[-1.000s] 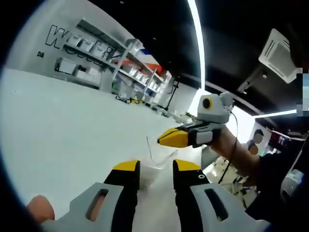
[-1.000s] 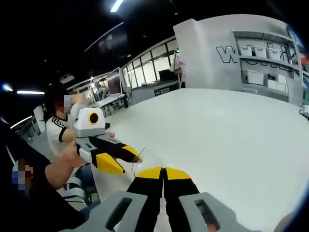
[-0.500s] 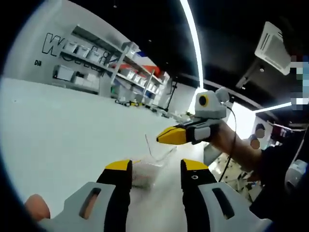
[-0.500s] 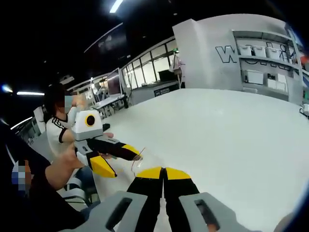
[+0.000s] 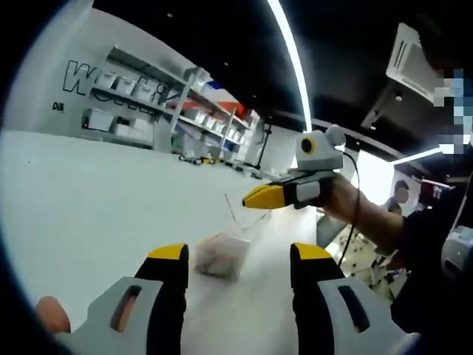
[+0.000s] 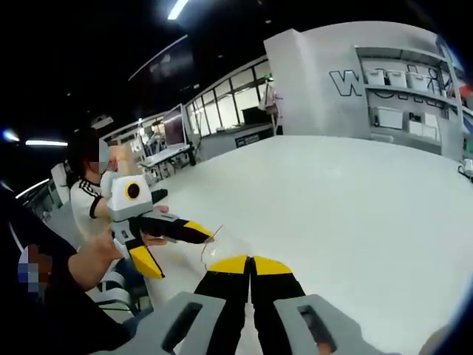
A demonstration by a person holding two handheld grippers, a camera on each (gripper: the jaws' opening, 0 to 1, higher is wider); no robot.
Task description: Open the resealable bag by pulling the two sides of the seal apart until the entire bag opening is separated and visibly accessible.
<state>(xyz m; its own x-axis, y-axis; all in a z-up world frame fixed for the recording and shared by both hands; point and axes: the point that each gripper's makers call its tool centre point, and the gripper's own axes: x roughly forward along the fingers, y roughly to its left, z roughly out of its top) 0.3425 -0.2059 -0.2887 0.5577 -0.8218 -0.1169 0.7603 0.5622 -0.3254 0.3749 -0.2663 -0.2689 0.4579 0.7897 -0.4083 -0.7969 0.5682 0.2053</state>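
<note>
Now the clear resealable bag hangs above the white desk, held at its top edge by the right hand-held gripper, whose yellow-tipped jaws are pinched together on one side of the seal. The left hand-held gripper sits just below and in front of the bag with its jaws spread wide and nothing between them. From the right gripper view, the right hand-held gripper shows its jaws pressed tight, with a thin curl of clear film just to their left, and the left hand-held gripper comes in beside that film, one jaw splayed downward.

Judging by this, one lip of the seal is secured and the other is free. To do the step well, the left jaws should come up to the bag's top and close on the free lip alone, close to the right gripper's pinch, not on both layers. Then the pull should go straight apart, across the seal, kept steady so the film does not slip. How far the seal has parted is too faint to tell.
</note>
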